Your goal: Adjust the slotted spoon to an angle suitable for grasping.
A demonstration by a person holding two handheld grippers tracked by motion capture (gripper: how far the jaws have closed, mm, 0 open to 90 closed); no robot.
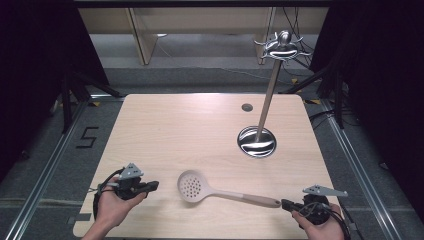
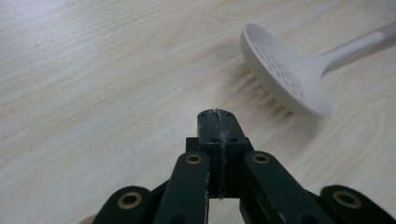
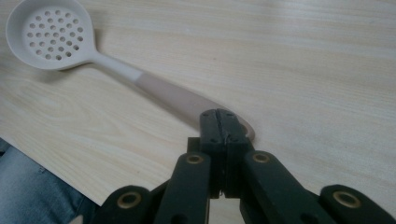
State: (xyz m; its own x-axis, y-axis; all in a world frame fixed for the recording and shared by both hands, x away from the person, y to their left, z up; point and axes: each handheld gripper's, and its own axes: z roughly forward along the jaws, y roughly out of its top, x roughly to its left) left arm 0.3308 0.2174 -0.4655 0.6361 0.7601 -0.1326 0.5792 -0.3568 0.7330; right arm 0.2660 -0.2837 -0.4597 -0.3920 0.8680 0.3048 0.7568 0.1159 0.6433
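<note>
One skimmer lies between claws, handle end touching right claw.

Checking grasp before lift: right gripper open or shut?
Shut. In the right gripper view the right gripper has its jaws pressed together, hovering over the skimmer's handle, not around it. The skimmer lies flat on the table.

I count one slotted spoon, one metal stand, one table, and my two grippers, left and right
</note>
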